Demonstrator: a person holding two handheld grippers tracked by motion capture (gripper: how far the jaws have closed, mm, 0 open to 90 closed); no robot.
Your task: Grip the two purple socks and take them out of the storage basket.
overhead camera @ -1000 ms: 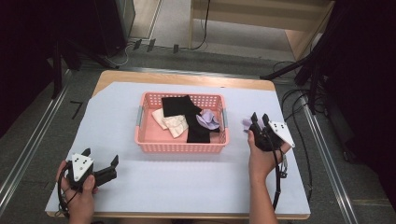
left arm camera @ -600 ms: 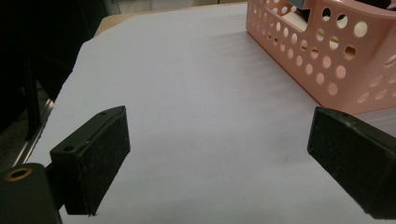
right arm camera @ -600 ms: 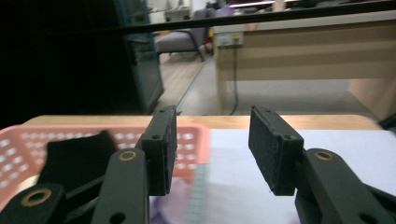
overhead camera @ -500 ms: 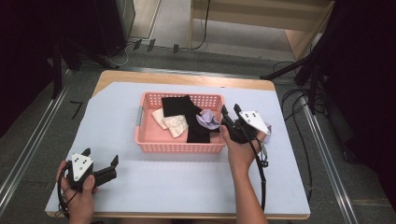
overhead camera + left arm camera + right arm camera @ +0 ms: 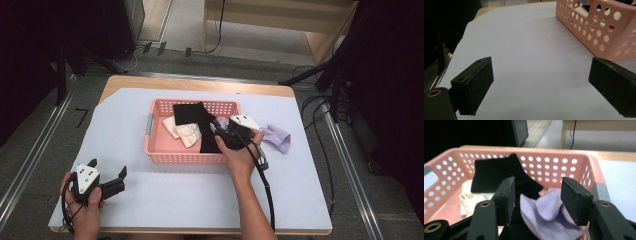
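A pink perforated basket [image 5: 185,159] stands mid-table and holds a black cloth [image 5: 192,114], cream socks [image 5: 182,131] and a lilac sock [image 5: 544,210]. My right gripper [image 5: 220,134] hovers over the basket's right end. In the right gripper view its jaws [image 5: 536,187] straddle the lilac sock without pressing on it, and they have just been opening. A second lilac sock [image 5: 277,137] lies on the table right of the basket. My left gripper [image 5: 107,167] rests at the near left, open and with nothing in it [image 5: 541,75], pointing toward the basket's wall [image 5: 599,32].
A pale sheet [image 5: 190,200] covers the wooden table. The right gripper's cable [image 5: 267,185] trails back along the forearm. Dark stands and cables crowd the floor at the right [image 5: 345,100]. The basket's far wall [image 5: 549,160] rises ahead of the right jaws.
The right hand moved left from the table beside the basket to over the basket's right end. A lilac sock now lies uncovered where it was. The left hand stayed put.
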